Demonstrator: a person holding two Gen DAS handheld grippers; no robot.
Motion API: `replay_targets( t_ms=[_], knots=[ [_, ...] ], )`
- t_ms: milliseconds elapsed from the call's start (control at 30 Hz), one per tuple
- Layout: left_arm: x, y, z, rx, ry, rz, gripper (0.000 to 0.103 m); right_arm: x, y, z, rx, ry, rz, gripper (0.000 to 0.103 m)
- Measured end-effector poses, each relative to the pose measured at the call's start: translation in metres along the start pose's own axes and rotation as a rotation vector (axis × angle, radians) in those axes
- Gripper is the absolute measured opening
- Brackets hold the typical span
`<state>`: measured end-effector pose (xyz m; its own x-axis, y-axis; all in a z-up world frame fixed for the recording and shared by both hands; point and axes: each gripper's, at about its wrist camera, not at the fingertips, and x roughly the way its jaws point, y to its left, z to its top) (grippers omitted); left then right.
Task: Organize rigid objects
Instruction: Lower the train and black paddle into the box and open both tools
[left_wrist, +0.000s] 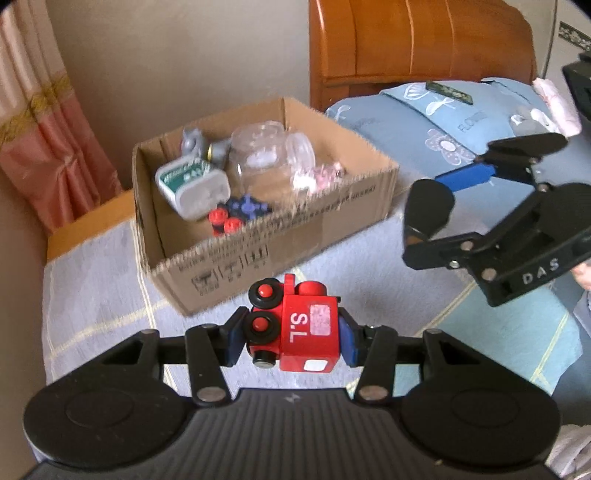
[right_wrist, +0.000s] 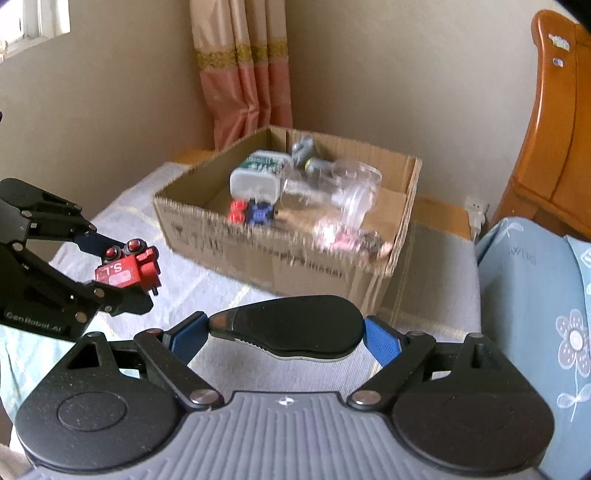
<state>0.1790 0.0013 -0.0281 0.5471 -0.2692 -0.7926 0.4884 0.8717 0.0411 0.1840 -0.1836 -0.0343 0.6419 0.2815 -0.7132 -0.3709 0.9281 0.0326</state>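
Note:
My left gripper (left_wrist: 290, 339) is shut on a red toy train (left_wrist: 295, 328) marked "S.L", held above the grey cloth just in front of the cardboard box (left_wrist: 280, 236). The train also shows in the right wrist view (right_wrist: 127, 269). My right gripper (right_wrist: 284, 339) is shut on a black computer mouse (right_wrist: 288, 326), held in front of the box (right_wrist: 295, 254); the mouse also shows in the left wrist view (left_wrist: 428, 208). The box holds a glass jar (left_wrist: 262, 151), a white-green tin (left_wrist: 192, 182), a blue-red toy (left_wrist: 236, 214) and other small items.
The box stands on a grey cloth-covered surface (left_wrist: 96, 295). A blue flowered pillow (left_wrist: 443, 125) and a wooden headboard (left_wrist: 406, 44) lie to the right. A pink curtain (left_wrist: 44, 140) hangs at the left by the wall.

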Motion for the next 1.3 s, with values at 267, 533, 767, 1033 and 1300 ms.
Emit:
replay_targets(
  t_ms=[267,533,767,1033,1300],
  knots=[
    [-0.007,0.011,0.041,0.033,-0.051,0.026,0.048,0.007,-0.009,0.04,-0.007,-0.039,-0.011,0.093],
    [0.008,0.036,0.091,0.043,-0.071,0.074,0.048,0.034,-0.019,0.07,0.029,-0.039,0.004,0.093],
    [0.037,0.046,0.124,0.054,-0.068,0.072,0.048,0.056,-0.024,0.078,0.046,-0.067,0.011,0.103],
    [0.073,0.057,0.15,0.031,-0.046,0.077,0.048,0.061,-0.029,0.069,0.046,-0.031,0.0,0.103],
    [0.099,0.061,0.166,0.01,-0.05,0.059,0.068,0.051,-0.033,0.065,0.056,-0.039,-0.002,0.103]
  ],
)
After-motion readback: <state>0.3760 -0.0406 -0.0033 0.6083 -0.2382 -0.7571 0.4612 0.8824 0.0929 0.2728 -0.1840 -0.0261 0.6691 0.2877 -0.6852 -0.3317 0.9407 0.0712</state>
